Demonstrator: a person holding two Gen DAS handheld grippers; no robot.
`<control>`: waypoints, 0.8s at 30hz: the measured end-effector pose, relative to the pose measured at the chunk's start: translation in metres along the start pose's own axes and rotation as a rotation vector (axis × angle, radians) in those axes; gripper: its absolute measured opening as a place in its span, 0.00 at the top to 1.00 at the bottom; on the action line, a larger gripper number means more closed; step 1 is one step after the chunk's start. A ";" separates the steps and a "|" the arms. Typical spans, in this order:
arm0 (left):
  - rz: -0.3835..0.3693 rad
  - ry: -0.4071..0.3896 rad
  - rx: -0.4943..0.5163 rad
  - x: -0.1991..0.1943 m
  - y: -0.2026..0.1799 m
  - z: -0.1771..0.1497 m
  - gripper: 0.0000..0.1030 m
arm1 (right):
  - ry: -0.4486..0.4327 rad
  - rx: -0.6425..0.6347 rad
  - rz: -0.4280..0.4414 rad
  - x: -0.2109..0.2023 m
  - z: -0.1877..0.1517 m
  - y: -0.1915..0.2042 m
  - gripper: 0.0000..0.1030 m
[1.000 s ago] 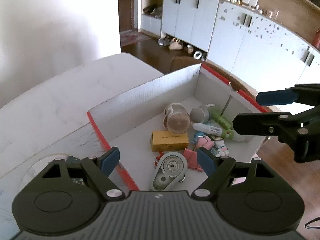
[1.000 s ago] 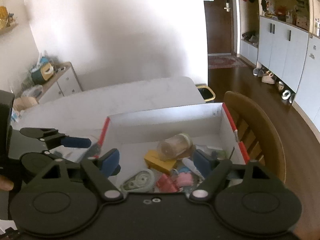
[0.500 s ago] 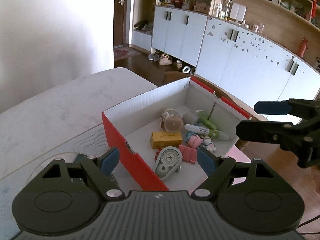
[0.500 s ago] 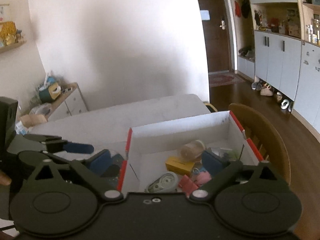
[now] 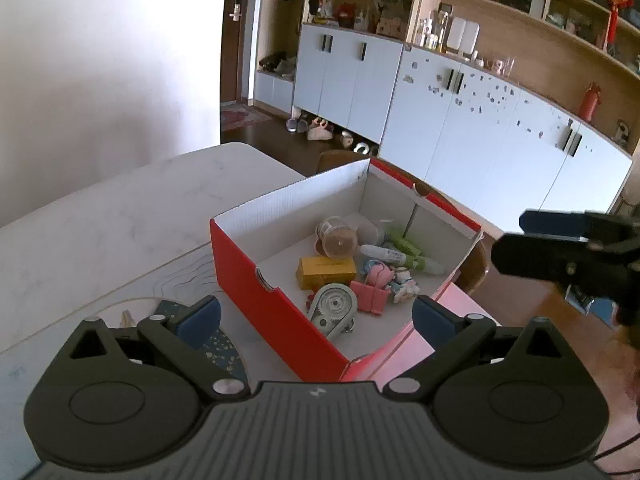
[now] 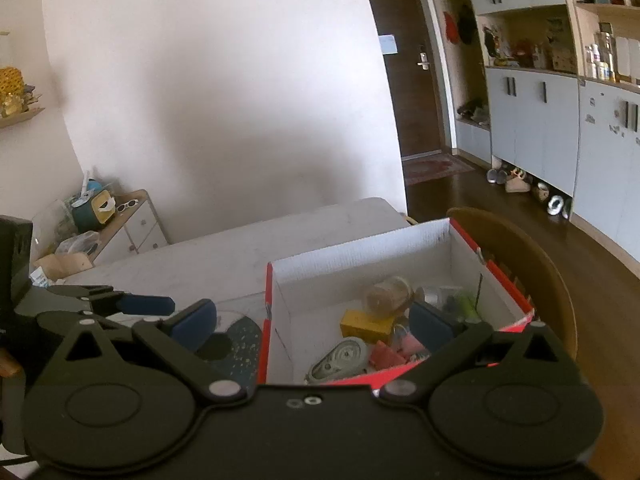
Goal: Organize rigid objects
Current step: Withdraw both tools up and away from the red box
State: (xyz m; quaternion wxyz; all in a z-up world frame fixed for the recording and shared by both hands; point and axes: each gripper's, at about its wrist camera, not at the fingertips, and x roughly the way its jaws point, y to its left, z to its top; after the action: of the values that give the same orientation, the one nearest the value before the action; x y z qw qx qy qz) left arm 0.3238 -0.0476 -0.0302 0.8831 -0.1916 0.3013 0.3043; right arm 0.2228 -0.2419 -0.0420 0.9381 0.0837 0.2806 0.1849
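A red box with white inside (image 5: 244, 276) stands on the table and holds several small things: a yellow block (image 5: 325, 273), a grey tape dispenser (image 5: 334, 307), a clear jar (image 5: 338, 238), pink clips (image 5: 370, 295), a marker (image 5: 390, 255). My left gripper (image 5: 316, 314) is open and empty, raised above and before the box. My right gripper (image 6: 314, 318) is open and empty, also raised before the box (image 6: 360, 256). Each gripper shows in the other's view, the right one (image 5: 560, 248) and the left one (image 6: 120, 304).
A white marble table (image 5: 100, 216) carries the box and a dark speckled mat (image 6: 240, 340). A wooden chair (image 6: 536, 280) stands behind the box. White cabinets (image 5: 460, 120) line the far wall. A low dresser (image 6: 124, 228) stands at the left.
Both grippers have drawn back and up from the box, which now looks smaller and farther. Both stay open and empty. The box's contents have not moved.
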 end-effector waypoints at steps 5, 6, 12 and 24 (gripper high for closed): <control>-0.001 -0.039 0.021 -0.010 -0.002 -0.003 0.00 | 0.007 -0.003 -0.002 -0.007 -0.009 0.006 0.00; -0.013 -0.049 0.026 -0.013 -0.003 -0.004 0.00 | 0.005 -0.004 -0.004 -0.009 -0.011 0.007 0.00; -0.019 -0.065 0.012 -0.022 -0.006 -0.007 0.00 | 0.001 0.018 -0.011 -0.016 -0.018 0.011 0.00; -0.001 -0.070 0.008 -0.023 -0.009 -0.011 0.00 | -0.005 0.027 -0.041 -0.024 -0.024 0.015 0.00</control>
State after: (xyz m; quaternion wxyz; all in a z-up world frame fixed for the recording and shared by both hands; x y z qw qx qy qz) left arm 0.3102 -0.0696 -0.0217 0.8941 -0.1773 0.2713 0.3090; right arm 0.1870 -0.2366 -0.0460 0.9413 0.0909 0.2822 0.1614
